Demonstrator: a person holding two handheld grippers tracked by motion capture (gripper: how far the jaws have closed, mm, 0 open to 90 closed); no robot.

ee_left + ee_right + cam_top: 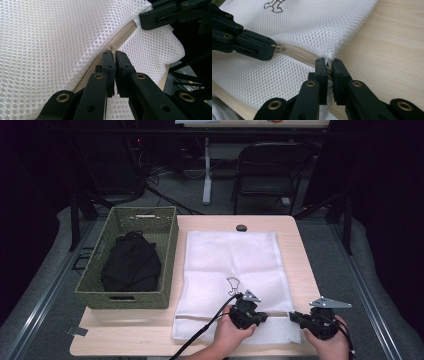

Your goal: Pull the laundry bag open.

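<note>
Right tool (329,65) pinches mesh bag (317,27) corner.

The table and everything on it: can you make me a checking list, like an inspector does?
Surface: pale wooden table, flat.
Job's things: white mesh bag lying flat, its beige zipper near the front edge.
Clutter: green woven basket holding a black bundle; small dark object at the far edge.
Grippers: left gripper shut on the zipper pull; right gripper shut on the bag's corner at the zipper's end.
Cables: black cable trailing from the left gripper.
Surroundings: folding chair and dark floor behind.
</note>
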